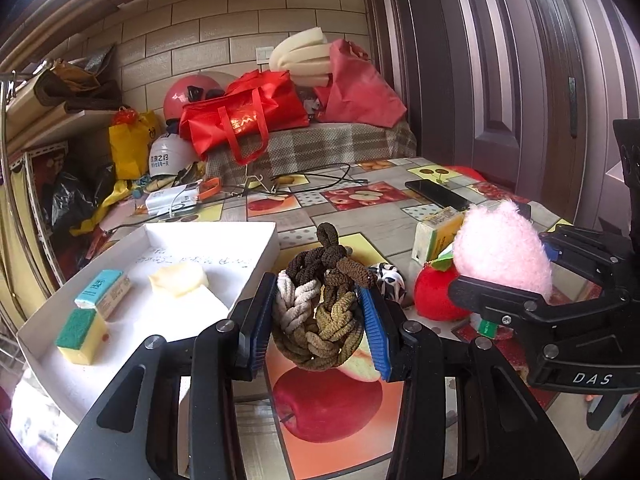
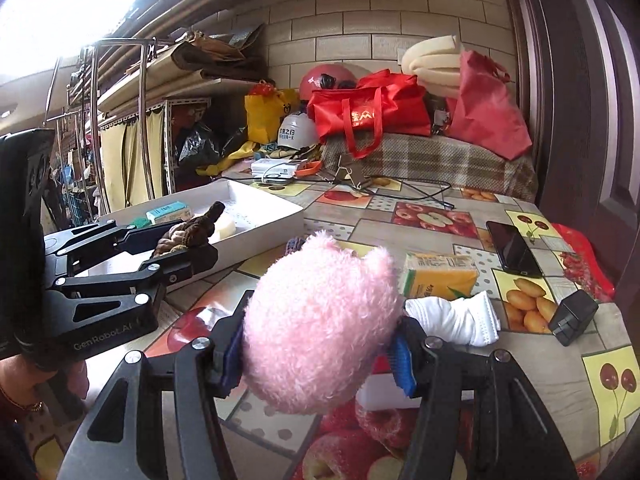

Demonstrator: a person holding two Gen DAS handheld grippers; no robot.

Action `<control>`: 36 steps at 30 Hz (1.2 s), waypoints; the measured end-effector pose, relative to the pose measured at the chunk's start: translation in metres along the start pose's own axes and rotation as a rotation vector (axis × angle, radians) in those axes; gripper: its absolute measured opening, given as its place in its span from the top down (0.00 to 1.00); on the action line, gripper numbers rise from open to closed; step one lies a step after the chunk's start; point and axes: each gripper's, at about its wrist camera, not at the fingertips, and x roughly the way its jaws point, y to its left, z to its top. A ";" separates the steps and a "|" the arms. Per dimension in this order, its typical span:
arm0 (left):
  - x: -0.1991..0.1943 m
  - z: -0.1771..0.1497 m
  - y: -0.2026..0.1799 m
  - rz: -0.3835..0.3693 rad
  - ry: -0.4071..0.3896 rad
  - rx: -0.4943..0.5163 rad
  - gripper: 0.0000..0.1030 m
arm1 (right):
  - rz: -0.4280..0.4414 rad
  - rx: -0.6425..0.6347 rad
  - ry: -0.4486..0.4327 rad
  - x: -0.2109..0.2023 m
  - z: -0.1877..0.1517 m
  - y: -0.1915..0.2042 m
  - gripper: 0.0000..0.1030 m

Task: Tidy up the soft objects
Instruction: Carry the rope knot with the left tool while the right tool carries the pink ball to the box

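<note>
The hair ties (image 1: 320, 304), a bundle of brown, olive and cream loops, sit pinched between the blue pads (image 1: 374, 328) of the left gripper (image 1: 318, 320), whose fingers are closed onto the bundle from both sides. The bundle is lifted off the table (image 1: 360, 216), just beside the right edge of the white box (image 1: 256, 256) and above a printed apple on the tablecloth. From the right wrist view the same bundle (image 2: 182, 234) shows in front of the box (image 2: 276, 220).

The pink plush (image 2: 320, 324) is clamped in the right gripper (image 2: 320, 356), its fingers pressed into the fluff on either side. It hangs over the table's near-right part; in the left wrist view it (image 1: 500, 248) is to the right of the hair ties, held apart from them.

Inside the box lie a green-and-yellow sponge (image 1: 80, 334) near its near edge, a teal-topped packet (image 1: 102, 290) just behind it, and a pale foam piece (image 1: 178, 280) toward the middle.

On the table by the plush are a red plush apple (image 1: 436, 294), a black-and-white item (image 1: 390, 278) just left of it, and a yellow tissue pack (image 2: 440, 276). A white mask (image 2: 456, 320) lies just right of the right gripper, touching the tissue pack's near side. A phone (image 2: 512, 250) lies toward the right edge, with a small black box (image 2: 572, 318) nearer the front of that edge. Cables (image 1: 320, 180) trail across the far side.
</note>
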 end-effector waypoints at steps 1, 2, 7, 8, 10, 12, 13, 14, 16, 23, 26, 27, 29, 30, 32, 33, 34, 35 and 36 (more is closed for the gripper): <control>-0.001 0.000 0.000 0.007 -0.006 -0.001 0.60 | 0.000 -0.004 -0.005 0.001 0.001 0.002 0.43; -0.002 0.000 0.001 0.012 -0.012 -0.004 0.60 | 0.000 -0.006 -0.011 0.001 0.001 0.004 0.43; -0.005 -0.002 0.007 0.041 -0.025 -0.046 0.60 | -0.007 0.015 -0.038 0.001 0.003 0.006 0.43; -0.006 -0.003 0.009 0.051 -0.029 -0.051 0.60 | -0.009 0.022 -0.043 0.002 0.003 0.005 0.43; -0.009 -0.004 0.010 0.069 -0.034 -0.056 0.60 | -0.012 0.023 -0.052 0.002 0.004 0.008 0.43; -0.011 -0.005 0.012 0.088 -0.037 -0.064 0.60 | -0.016 0.009 -0.055 0.002 0.005 0.013 0.43; -0.013 -0.006 0.014 0.094 -0.037 -0.070 0.60 | -0.016 0.007 -0.059 0.002 0.005 0.014 0.43; -0.014 -0.006 0.016 0.101 -0.037 -0.076 0.60 | -0.016 0.004 -0.060 0.002 0.005 0.016 0.43; -0.019 -0.009 0.021 0.121 -0.041 -0.095 0.60 | -0.015 0.006 -0.067 0.003 0.006 0.019 0.43; -0.031 -0.015 0.047 0.202 -0.044 -0.149 0.60 | 0.002 0.006 -0.082 0.008 0.009 0.033 0.43; -0.035 -0.018 0.056 0.234 -0.048 -0.164 0.60 | 0.011 -0.004 -0.080 0.012 0.011 0.041 0.43; -0.036 -0.019 0.060 0.244 -0.047 -0.169 0.60 | 0.016 -0.006 -0.078 0.014 0.012 0.044 0.43; -0.038 -0.021 0.068 0.260 -0.044 -0.184 0.60 | 0.025 -0.006 -0.074 0.018 0.014 0.049 0.43; -0.039 -0.022 0.074 0.272 -0.040 -0.190 0.60 | 0.030 -0.008 -0.070 0.021 0.015 0.052 0.43; -0.041 -0.025 0.085 0.293 -0.039 -0.205 0.60 | 0.040 -0.010 -0.070 0.025 0.017 0.057 0.43; -0.043 -0.026 0.091 0.303 -0.040 -0.216 0.60 | 0.044 -0.010 -0.072 0.027 0.018 0.060 0.43; -0.043 -0.028 0.098 0.316 -0.036 -0.225 0.60 | 0.048 -0.008 -0.076 0.029 0.019 0.062 0.43; -0.044 -0.030 0.105 0.327 -0.029 -0.233 0.60 | 0.053 -0.007 -0.078 0.030 0.020 0.065 0.43; -0.044 -0.031 0.112 0.336 -0.022 -0.240 0.60 | 0.058 -0.009 -0.076 0.032 0.021 0.068 0.43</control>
